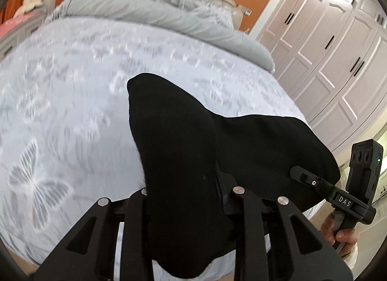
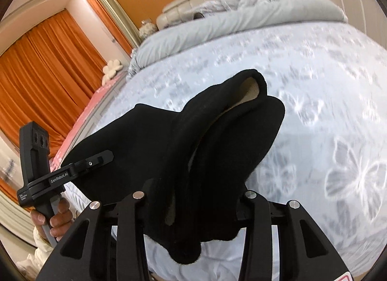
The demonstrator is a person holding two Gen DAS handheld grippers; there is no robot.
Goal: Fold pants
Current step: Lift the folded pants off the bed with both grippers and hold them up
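Note:
The black pants hang bunched over my left gripper, which is shut on the cloth; its fingertips are hidden under the fabric. In the right wrist view the same black pants drape over my right gripper, also shut on them, with a pale inner lining showing at a fold. Both grippers hold the pants up above the bed. My right gripper shows in the left wrist view, clamped on the pants' edge. My left gripper shows in the right wrist view, also on the edge.
A bed with a pale blue butterfly-print cover lies below and ahead, with a grey rolled duvet and a padded headboard at the far end. White wardrobe doors stand right of the bed. Orange curtains hang to the left.

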